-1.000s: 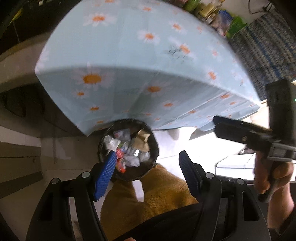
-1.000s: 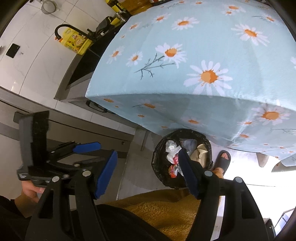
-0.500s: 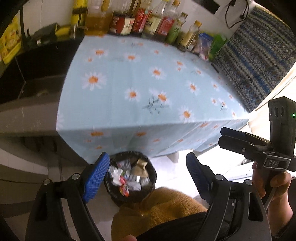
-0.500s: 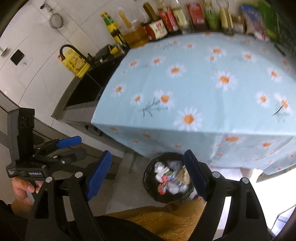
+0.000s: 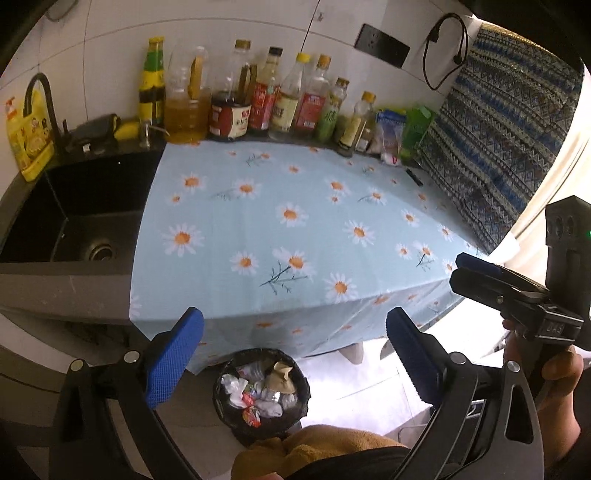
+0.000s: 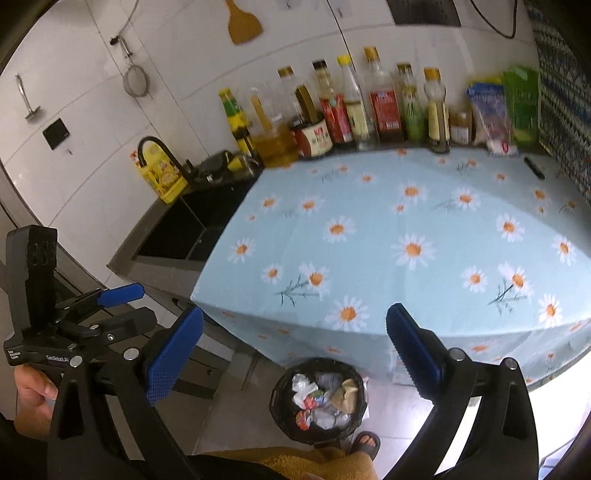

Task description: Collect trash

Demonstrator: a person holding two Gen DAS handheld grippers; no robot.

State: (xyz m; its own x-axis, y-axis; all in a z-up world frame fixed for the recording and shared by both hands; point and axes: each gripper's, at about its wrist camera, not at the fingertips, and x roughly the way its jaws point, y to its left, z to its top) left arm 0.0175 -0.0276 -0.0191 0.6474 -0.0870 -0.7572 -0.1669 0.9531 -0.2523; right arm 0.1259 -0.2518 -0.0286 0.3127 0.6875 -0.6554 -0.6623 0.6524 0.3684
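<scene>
— What are the tools doing? 
— The left tool [image 5: 294, 360] hangs with its blue pads spread wide and nothing between them; the right tool [image 6: 294, 358] is likewise spread apart and empty. Both hover above the near edge of the desk [image 5: 295, 229], which wears a pale blue daisy-print cloth.

— What does each camera catch that the other misses? 
— The left wrist view looks down into the black sink [image 5: 70, 221], drain and all, and shows the right tool from the side, gripped in a hand [image 5: 557, 373]. The right wrist view takes in a hanging strainer [image 6: 136, 79], a wooden spatula [image 6: 243, 22] on the tiled wall, and a sandalled foot [image 6: 365, 441] beside the bin.

— And the trash? 
— It fills a black-lined bin [image 5: 261, 393] on the floor just below the desk's front edge: crumpled white wrappers, clear plastic, a brown paper scrap and a red packet. Bottles [image 5: 280, 99] line the desk's far edge.
</scene>
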